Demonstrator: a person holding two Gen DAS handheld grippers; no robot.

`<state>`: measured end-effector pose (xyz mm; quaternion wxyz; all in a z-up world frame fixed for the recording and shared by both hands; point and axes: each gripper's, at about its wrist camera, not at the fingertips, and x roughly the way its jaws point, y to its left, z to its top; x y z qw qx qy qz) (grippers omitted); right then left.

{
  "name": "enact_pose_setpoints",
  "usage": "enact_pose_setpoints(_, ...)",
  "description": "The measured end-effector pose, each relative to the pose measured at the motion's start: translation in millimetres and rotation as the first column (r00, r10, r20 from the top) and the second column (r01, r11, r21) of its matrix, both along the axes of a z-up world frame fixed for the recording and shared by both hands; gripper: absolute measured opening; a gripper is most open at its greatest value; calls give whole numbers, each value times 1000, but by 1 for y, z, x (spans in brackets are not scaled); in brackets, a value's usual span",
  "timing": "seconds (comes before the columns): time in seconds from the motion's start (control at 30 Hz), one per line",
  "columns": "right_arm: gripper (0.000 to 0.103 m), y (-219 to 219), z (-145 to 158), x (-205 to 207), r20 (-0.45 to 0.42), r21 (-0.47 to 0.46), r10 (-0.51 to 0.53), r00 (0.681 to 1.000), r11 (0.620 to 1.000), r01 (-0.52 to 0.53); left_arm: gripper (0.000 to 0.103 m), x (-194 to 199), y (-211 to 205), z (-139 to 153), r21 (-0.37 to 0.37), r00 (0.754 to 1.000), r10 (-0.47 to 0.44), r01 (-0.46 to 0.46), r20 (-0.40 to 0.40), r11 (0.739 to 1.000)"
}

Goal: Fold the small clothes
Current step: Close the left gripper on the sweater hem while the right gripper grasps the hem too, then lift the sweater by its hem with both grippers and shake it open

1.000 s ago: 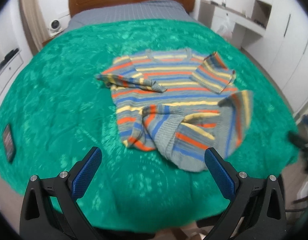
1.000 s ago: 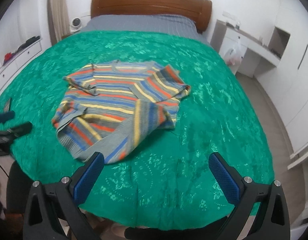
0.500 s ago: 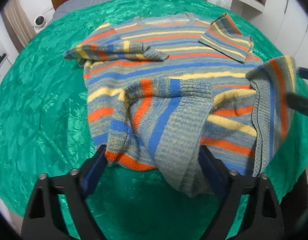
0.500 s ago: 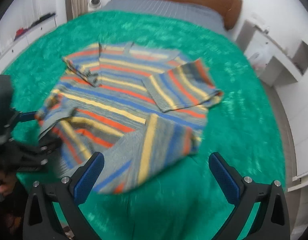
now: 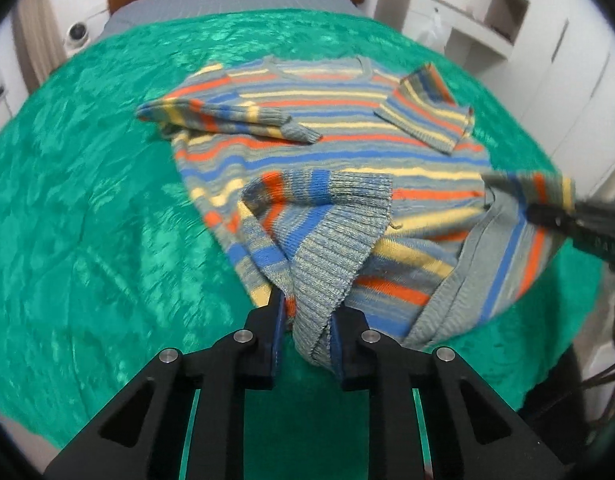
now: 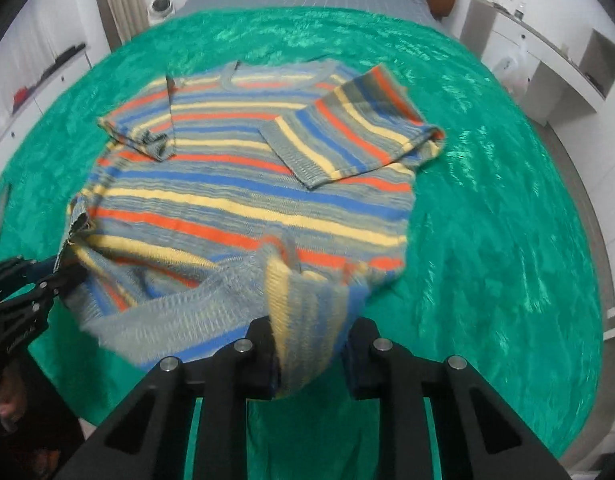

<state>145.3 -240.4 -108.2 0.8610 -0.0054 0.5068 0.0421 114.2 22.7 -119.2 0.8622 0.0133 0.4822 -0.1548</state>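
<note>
Between each closing gripper's [image 5: 305,330] jaws, sweater [image 5: 331,148] hem.

Even indoor light, fisheye-bent dark edges, motion blur up close.
</note>
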Motion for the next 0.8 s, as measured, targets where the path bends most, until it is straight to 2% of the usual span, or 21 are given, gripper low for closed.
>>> enact_pose_setpoints(0.03,23,-2,2,-5,6,16,-8,1000,1000,8,15,-5,8,3,-25,1000,10,-10,-6,1000)
enact_pose_setpoints(0.07,23,-6,5,-11,8,35,-20,1000,999,19,6,-10,15,5,-50,1000,16,-17,-17,999)
enact_pose_setpoints(0.17,23,-20,7,-29,8,83,-69,998,994,68,5,-25,32,5,-103,999,28,-32,-45,994)
enact_pose_setpoints(0.27,23,-31,-5,-47,-24,111,-110,994,987,112,4,-41,42,-3,-99,997,42,-49,-67,994)
enact_pose_setpoints(0.47,23,-57,-45,-74,-129,104,-211,969,969,225,3,-60,58,-31,-103,985,80,-96,-153,990)
enact_pose_setpoints(0.63,26,-66,-54,-89,-154,90,-244,957,962,259,5,-74,76,-37,-85,978,114,-130,-176,988)
enact_pose_setpoints(0.67,32,-67,-53,-90,-150,84,-244,958,962,258,13,-76,81,-36,-85,976,125,-142,-176,986)
enact_pose_setpoints(0.7,42,-68,-49,-92,-140,75,-244,960,964,256,28,-79,89,-35,-92,974,139,-157,-176,983)
enact_pose_setpoints(0.73,48,-69,-46,-95,-129,69,-245,961,964,255,39,-82,97,-33,-99,972,159,-178,-175,979)
enact_pose_setpoints(0.77,57,-71,-40,-98,-111,64,-246,963,965,254,56,-85,106,-30,-109,968,185,-205,-167,973)
enact_pose_setpoints(0.8,60,-72,-35,-100,-92,56,-247,965,966,253,64,-87,112,-28,-119,967,199,-219,-160,968)
